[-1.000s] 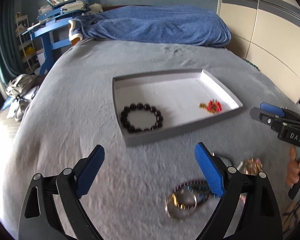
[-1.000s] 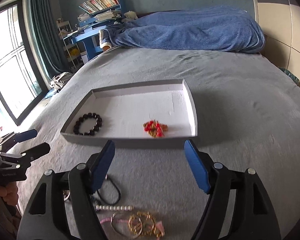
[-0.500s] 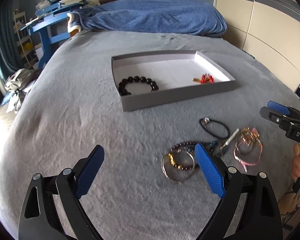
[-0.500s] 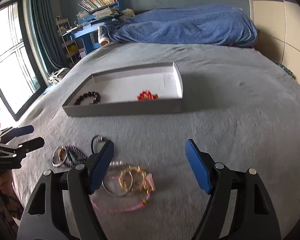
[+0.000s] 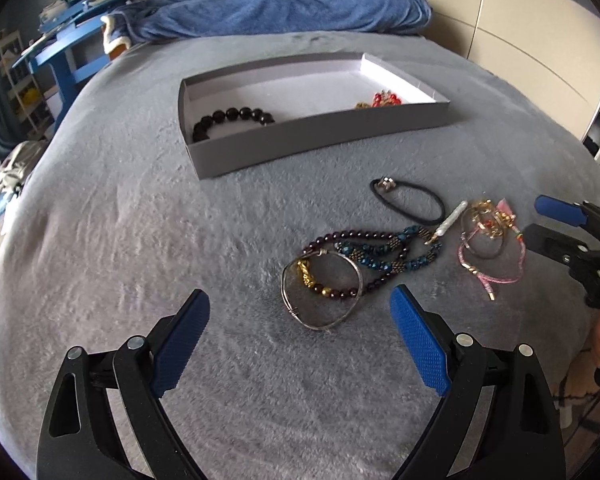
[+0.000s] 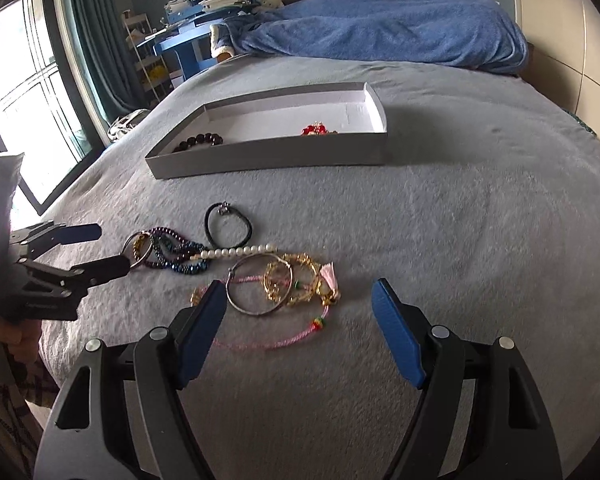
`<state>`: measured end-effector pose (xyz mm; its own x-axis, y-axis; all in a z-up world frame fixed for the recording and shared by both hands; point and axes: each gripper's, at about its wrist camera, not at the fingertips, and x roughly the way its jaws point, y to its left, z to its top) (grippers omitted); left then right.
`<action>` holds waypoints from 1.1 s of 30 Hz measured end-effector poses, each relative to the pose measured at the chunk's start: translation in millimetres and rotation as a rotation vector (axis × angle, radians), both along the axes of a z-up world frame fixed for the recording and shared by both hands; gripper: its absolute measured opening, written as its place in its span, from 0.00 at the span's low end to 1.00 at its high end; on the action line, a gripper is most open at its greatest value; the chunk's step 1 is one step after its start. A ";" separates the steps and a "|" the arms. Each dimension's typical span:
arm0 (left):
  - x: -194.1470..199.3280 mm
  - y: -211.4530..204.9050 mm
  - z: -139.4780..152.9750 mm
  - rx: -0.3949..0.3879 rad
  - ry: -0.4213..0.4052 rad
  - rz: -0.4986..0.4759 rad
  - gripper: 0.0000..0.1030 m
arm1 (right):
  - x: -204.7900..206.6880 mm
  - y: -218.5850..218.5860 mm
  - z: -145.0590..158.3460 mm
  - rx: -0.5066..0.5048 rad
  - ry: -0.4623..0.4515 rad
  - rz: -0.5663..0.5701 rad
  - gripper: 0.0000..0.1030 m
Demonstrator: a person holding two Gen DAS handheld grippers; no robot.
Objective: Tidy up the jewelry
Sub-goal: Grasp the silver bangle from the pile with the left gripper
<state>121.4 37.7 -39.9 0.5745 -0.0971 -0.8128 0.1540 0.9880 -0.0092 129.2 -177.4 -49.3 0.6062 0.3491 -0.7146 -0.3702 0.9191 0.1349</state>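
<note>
A grey tray point(image 5: 320, 140) lies on the bed and holds a black bead bracelet point(image 5: 228, 116) and a red and gold piece point(image 5: 384, 100). Loose jewellery lies in front of it. My left gripper point(image 5: 300, 298) is open above a silver bangle point(image 5: 320, 326) and a dark bead strand point(image 5: 380, 256). My right gripper point(image 6: 298, 287) is open above gold bangles point(image 6: 296, 280), a silver bangle point(image 6: 256, 312) and a pink cord point(image 6: 268, 345). Nothing is held. Each gripper shows at the edge of the other's view: the right gripper point(image 5: 536, 218) and the left gripper point(image 6: 110, 247).
A black hair tie point(image 6: 228, 210) and a pearl strand point(image 6: 236, 252) lie between the two piles. A blue blanket point(image 6: 380, 28) is heaped at the head of the grey bedspread point(image 6: 480, 220). A blue desk point(image 6: 188, 46) with books and a window point(image 6: 28, 92) are on the left.
Both grippers have pulled back from the tray and sunk towards the bed. The loose jewellery now lies between their fingers. Both have stayed open.
</note>
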 end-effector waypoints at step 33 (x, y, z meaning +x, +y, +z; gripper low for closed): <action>2.3 14.4 18.0 -0.071 -0.044 0.034 0.46 | 5.3 -1.8 -10.8 -0.042 0.020 -0.028 0.73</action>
